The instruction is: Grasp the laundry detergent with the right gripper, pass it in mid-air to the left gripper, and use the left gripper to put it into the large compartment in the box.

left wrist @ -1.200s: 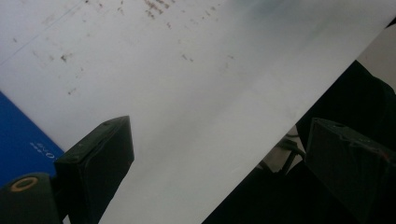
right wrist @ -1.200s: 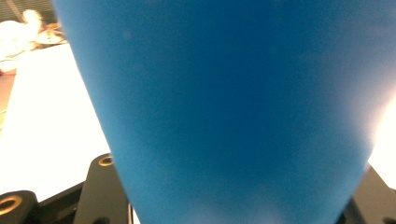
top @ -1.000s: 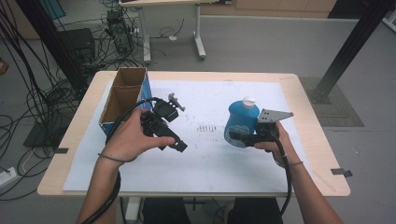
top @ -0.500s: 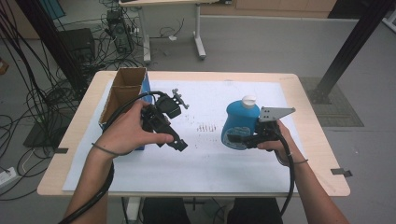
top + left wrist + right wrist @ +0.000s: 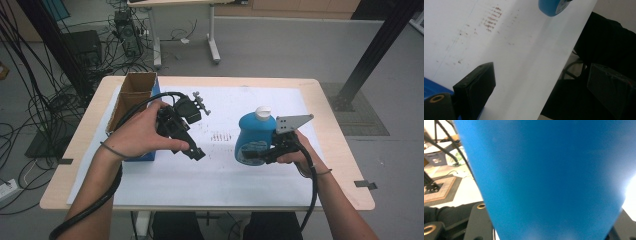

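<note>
A blue bottle (image 5: pixel 250 137) with a white cap (image 5: pixel 262 112) hangs tilted just above the white paper (image 5: pixel 210 185), and my right gripper (image 5: pixel 267 150) is shut on its lower body from the right. In the right gripper view the bottle's blue wall (image 5: pixel 549 177) sits close up between the two black jaws. My left gripper (image 5: pixel 192 150) is held in a hand over the paper to the left of the bottle, its jaws wide open on nothing. In the left gripper view, the left gripper (image 5: pixel 541 85) looks down on stained paper (image 5: pixel 506 50), with the bottle's base (image 5: pixel 551 6) at the top edge.
An open cardboard box (image 5: pixel 131 97) with a blue side stands at the table's left, just behind my left hand. The wooden table edge (image 5: pixel 335 125) borders the paper. Cables, a black case and a black post stand on the floor around the table.
Both hands have risen slightly. The bottle has come up with the right gripper and leans a little more. The left gripper stays open.
</note>
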A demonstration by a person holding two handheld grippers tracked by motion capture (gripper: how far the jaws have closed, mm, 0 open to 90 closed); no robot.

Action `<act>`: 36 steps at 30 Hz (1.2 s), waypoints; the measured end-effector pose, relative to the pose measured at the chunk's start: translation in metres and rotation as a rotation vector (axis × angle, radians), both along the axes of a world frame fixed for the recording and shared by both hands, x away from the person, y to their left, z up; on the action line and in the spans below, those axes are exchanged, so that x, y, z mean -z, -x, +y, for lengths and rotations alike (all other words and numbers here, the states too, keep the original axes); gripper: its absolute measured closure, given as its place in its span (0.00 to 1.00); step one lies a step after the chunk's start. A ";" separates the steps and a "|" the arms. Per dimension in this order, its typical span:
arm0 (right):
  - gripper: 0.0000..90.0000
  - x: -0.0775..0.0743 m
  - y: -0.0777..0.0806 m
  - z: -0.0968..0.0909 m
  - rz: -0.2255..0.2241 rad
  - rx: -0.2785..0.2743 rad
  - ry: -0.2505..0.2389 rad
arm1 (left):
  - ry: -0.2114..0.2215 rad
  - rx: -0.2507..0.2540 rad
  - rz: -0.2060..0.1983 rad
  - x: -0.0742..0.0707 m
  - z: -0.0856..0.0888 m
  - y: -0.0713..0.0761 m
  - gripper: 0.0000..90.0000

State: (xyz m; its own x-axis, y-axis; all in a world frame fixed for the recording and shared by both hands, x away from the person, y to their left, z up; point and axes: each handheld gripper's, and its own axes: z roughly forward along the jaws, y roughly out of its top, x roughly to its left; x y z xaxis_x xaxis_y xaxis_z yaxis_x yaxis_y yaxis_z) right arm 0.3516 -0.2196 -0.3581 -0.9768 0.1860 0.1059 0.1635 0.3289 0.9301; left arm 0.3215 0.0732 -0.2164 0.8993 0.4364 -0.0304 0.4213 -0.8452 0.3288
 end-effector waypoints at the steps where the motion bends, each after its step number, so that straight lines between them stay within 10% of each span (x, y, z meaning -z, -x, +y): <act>1: 0.46 0.000 0.000 0.000 0.001 -0.010 0.000 | -0.001 0.007 -0.001 -0.001 -0.001 0.000 0.09; 36: 0.46 -0.007 0.011 0.026 -0.021 -0.174 0.023 | -0.064 0.155 0.010 -0.015 -0.027 -0.001 0.10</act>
